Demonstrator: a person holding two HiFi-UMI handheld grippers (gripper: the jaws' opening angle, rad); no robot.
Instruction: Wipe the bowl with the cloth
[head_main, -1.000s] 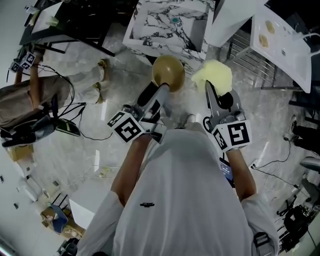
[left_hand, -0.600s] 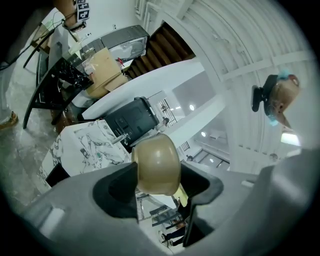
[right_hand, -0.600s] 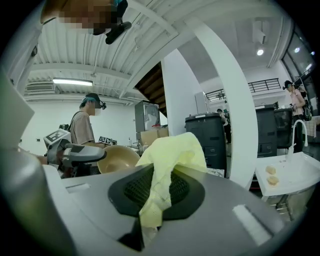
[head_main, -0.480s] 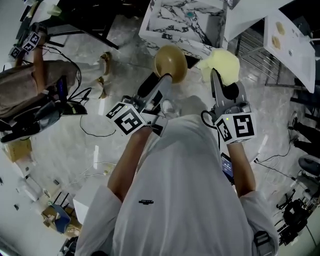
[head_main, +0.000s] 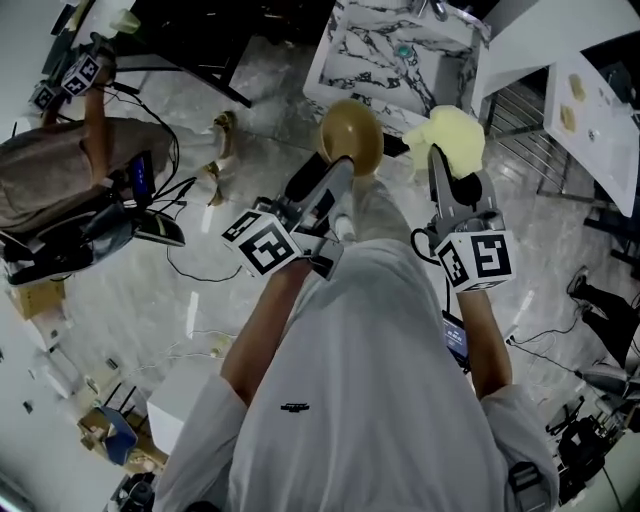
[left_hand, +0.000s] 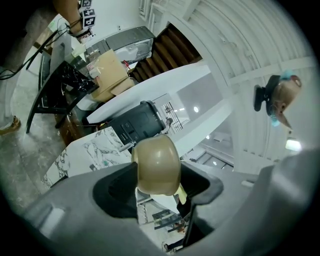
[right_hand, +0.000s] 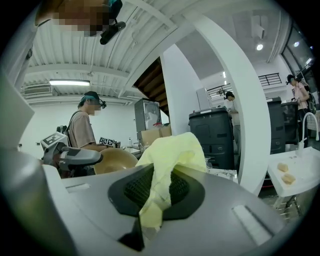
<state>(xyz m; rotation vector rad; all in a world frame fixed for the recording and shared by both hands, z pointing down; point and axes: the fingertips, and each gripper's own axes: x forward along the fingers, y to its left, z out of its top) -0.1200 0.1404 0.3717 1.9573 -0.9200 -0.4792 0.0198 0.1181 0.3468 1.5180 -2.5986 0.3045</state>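
Our left gripper (head_main: 343, 166) pinches the bowl (head_main: 350, 132) at its rim, and our right gripper (head_main: 437, 157) pinches the cloth (head_main: 452, 130). We see their edges near but apart.

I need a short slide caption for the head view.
Seen from above, the left gripper holds a tan bowl beside the yellow cloth clamped in the right gripper.
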